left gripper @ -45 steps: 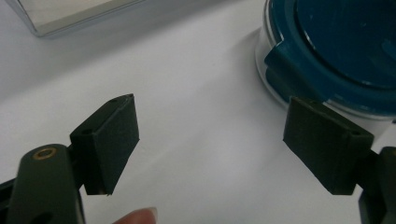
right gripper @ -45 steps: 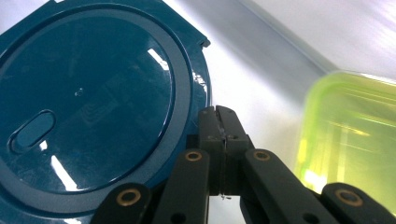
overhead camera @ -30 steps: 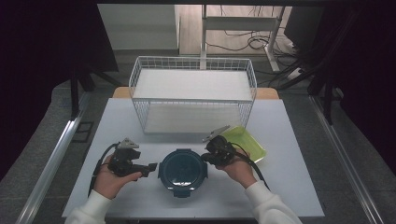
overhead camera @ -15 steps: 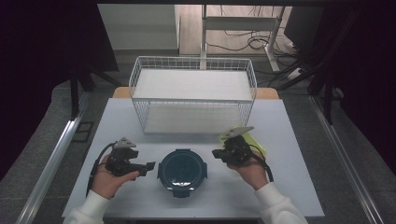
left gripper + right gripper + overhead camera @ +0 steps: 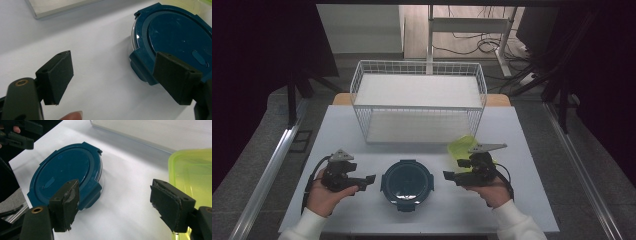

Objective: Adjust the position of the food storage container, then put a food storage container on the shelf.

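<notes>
The right gripper (image 5: 449, 175) has backed off the blue container (image 5: 406, 182) toward the green box (image 5: 460, 146), its jaws just opened and empty, left gripper (image 5: 369, 178) also spread beside it, so latching that side looks done.

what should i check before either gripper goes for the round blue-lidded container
1. Round blue-lidded clear container sits flat on the white table between the grippers: ok.
2. Lid seated all round: cannot tell; the far clips are hidden.
3. Right gripper: its jaws have just been opening and now stand wide with nothing between them: ok.
4. Left gripper open, nothing between the pads: ok.
5. Yellow-green plastic container lies close beside the right gripper, a snag risk: not ok.
6. White wire basket stands well behind the working spot: ok.
</notes>
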Available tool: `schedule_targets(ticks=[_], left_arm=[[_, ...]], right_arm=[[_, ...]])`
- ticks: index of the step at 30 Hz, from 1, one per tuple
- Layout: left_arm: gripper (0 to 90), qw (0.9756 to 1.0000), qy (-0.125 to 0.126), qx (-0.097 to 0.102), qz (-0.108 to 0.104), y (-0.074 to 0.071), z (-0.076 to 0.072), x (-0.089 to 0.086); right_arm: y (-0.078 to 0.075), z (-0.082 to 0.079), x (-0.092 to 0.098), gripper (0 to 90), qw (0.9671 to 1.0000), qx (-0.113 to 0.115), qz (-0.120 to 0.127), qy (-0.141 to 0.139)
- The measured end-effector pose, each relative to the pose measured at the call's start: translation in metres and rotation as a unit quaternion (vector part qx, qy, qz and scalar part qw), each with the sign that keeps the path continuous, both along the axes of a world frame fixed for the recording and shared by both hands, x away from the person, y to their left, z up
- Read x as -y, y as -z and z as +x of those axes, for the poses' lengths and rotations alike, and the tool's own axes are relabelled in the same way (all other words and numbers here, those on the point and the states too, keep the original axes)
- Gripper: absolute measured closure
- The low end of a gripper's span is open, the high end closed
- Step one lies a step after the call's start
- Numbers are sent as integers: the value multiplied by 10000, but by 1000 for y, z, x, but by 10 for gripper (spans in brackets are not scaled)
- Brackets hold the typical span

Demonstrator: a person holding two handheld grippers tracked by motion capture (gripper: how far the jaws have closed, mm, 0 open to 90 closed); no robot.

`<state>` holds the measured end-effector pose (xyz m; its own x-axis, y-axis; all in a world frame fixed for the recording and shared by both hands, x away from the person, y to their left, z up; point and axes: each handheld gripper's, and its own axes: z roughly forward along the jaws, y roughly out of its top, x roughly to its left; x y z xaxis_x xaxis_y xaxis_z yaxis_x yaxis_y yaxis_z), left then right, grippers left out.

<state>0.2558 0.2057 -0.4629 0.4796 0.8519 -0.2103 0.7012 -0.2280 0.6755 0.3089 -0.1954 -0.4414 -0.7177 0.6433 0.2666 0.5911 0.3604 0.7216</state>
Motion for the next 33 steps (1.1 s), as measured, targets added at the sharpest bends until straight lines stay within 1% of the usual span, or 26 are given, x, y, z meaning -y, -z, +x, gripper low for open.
schedule_targets(ticks=[6,9,11,13,15,19,21,25,29,31,33], left_arm=[[171,10000,20,13,-8,0,0,0],[168,10000,14,0,-8,-1,0,2],[156,10000,-8,49,-52,-1,0,1],[137,9999,-71,55,-122,-2,-1,0],[127,9996,-156,50,-215,-2,-2,-3],[123,9988,-200,-34,-438,-1,-3,-6],[132,9973,-189,-132,-691,0,-2,-6],[158,9950,-129,-340,-926,7,0,-2],[175,9922,-9,-575,-1107,18,3,4],[184,9898,37,-724,-1228,22,5,6],[188,9890,82,-806,-1238,26,9,9]], right_arm=[[3,-1,-1,231,9999,-29,-108,-69],[5,-1,-2,218,9999,-40,-130,-28],[5,-1,-1,205,9999,-82,-101,27],[6,0,-1,185,9999,-113,-58,86],[7,2,-2,184,9998,-180,-17,118],[10,3,-7,187,9995,-310,78,60],[13,1,-10,187,9990,-411,146,-19],[18,-2,-20,181,9969,-697,363,-102],[23,-4,-29,172,9951,-868,417,-241],[26,-4,-32,171,9932,-1018,491,-265],[30,-3,-35,172,9912,-1153,579,-283]])
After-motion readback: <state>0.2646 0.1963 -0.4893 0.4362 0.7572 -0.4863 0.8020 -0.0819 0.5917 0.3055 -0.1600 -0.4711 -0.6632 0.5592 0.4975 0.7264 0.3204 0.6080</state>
